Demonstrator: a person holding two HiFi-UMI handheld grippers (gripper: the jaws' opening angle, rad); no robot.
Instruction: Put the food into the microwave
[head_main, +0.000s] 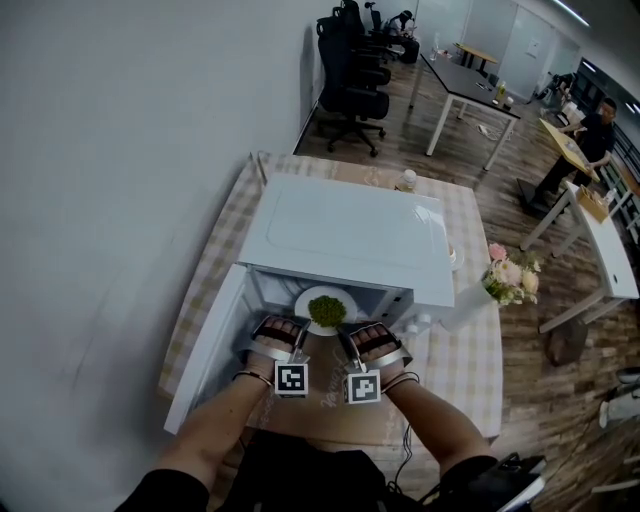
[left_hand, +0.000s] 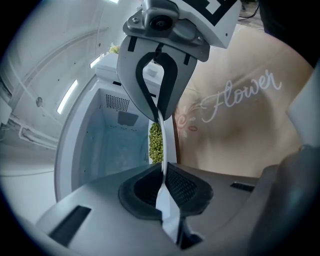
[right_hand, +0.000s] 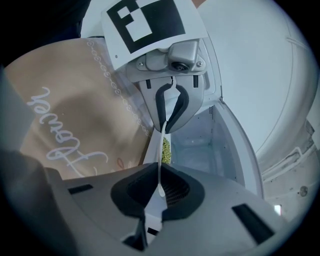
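Head view: bright, even white office light, soft shadows only. The microwave (head_main: 350, 235) top carries a faint sheen. Straight lines bow toward the edges. Gripper views: fisheye, black vignetted corners. Ceiling light strip (left_hand: 68, 96) blown out; nearest foreground soft, unfocused.

Glossy plate (head_main: 305, 303) (microwave (head_main: 345, 232) smooth, matt).

Only one readable word: "Flower", white script, printed on the beige mat (left_hand: 235, 140). Clear in left gripper view, slanting up to the right. Same word in right gripper view, turned on its side. Small flower doodle (left_hand: 188, 118) printed at the start of the word. In head view just a faint pale mark on the mat, not legible. Square black-and-white markers on cubes of left gripper (right_hand: 165, 126) and right gripper (left_hand: 161, 115): pattern only.
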